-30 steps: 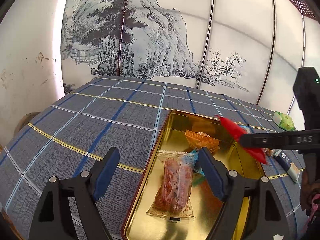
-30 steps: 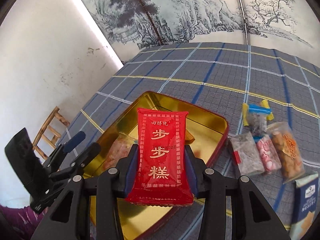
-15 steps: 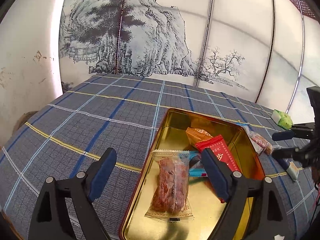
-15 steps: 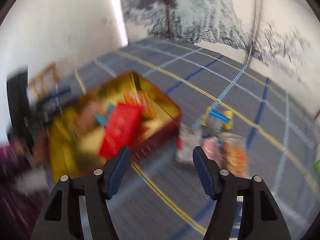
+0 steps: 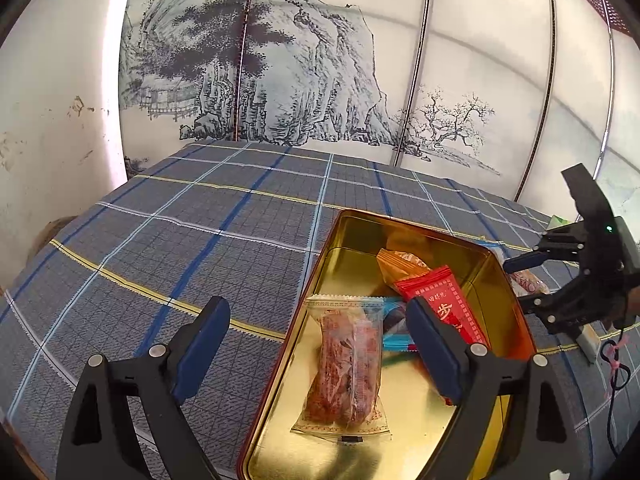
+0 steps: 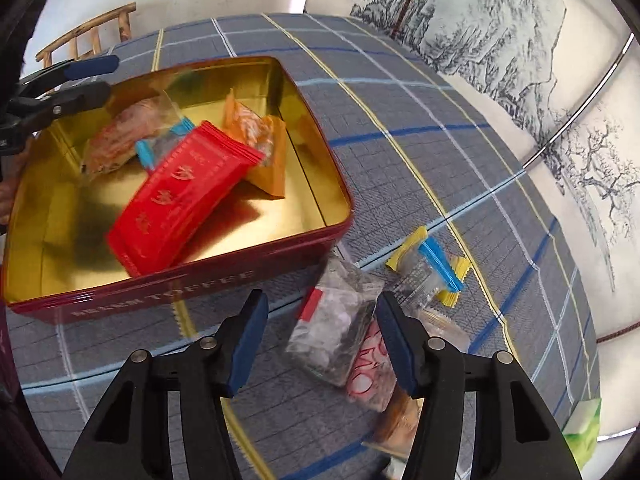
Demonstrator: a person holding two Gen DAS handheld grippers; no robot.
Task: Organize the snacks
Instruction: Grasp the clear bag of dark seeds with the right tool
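Observation:
A gold tin [image 5: 320, 264] with red outer walls [image 6: 160, 296] holds a red packet [image 6: 184, 196], an orange packet [image 6: 260, 148], a blue wrapper [image 5: 394, 320] and a clear packet of reddish snack [image 5: 348, 364]. My left gripper [image 5: 316, 320] hovers over the tin's near left rim, its jaws opening, with nothing gripped. My right gripper [image 6: 322, 308] points down beside the tin's right wall. Its jaws are closing above a clear packet of white pieces [image 6: 336, 320], and the pads do not touch it.
Loose snacks lie right of the tin on the checked cloth: a pink-and-white packet [image 6: 372, 368], a yellow-and-blue candy [image 6: 432, 272], an orange bag [image 6: 400, 420] and a green packet [image 6: 584, 432]. A wooden chair [image 6: 88, 36] stands past the table's far edge.
The right gripper let go of the red packet, which now lies in the tin. It then swung right and down over the loose snacks, rolling as it went. The left jaws widened slightly.

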